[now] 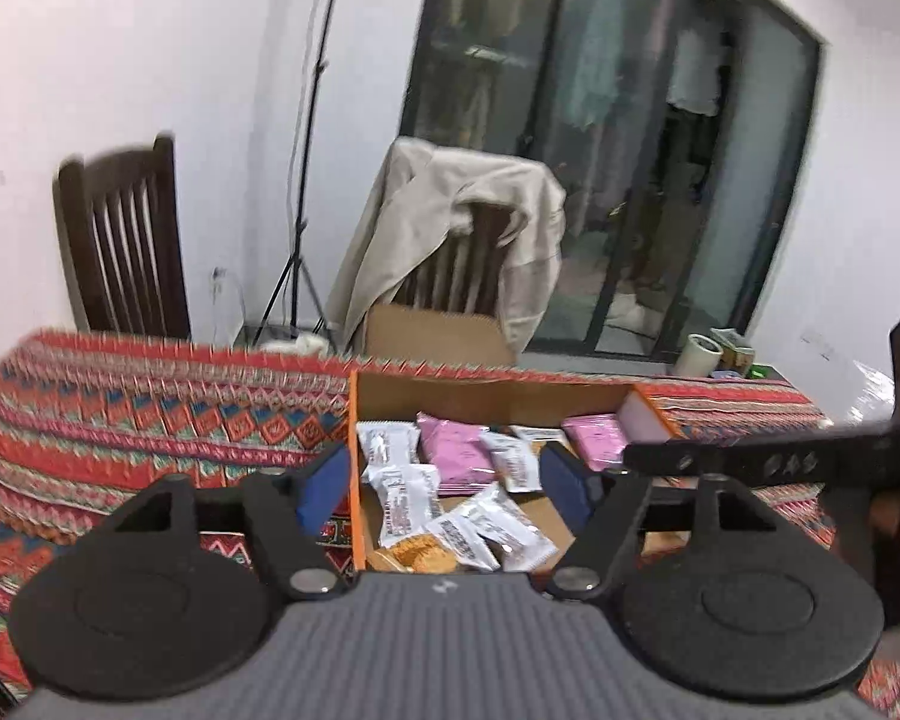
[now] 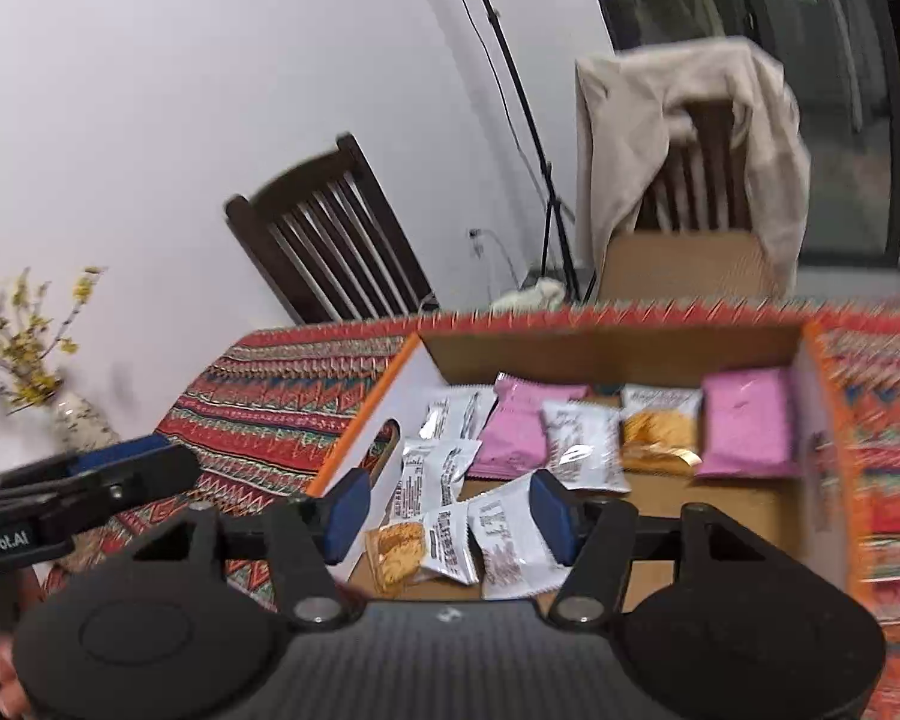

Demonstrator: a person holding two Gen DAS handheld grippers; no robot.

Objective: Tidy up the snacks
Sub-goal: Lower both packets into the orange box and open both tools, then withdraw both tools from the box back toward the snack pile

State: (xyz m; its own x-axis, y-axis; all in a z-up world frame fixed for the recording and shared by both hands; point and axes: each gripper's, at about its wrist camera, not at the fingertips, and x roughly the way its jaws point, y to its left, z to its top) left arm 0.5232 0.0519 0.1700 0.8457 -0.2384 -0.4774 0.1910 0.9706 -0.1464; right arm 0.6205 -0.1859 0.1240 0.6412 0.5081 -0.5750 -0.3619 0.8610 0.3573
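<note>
An open cardboard box with orange edges lies on the patterned tablecloth. Inside lie several white packets, pink packets and an orange cracker packet. My left gripper hovers open over the box's near left corner, its blue pads empty. From the right, my right gripper reaches in over the box. In the right wrist view my right gripper stands open above white packets at the box's near side, gripping nothing. My left gripper shows at the left edge.
The tablecloth covers the table to the left and right of the box. Behind stand a dark wooden chair, a chair draped with a beige jacket, a light stand and a glass door. A flower vase sits far left.
</note>
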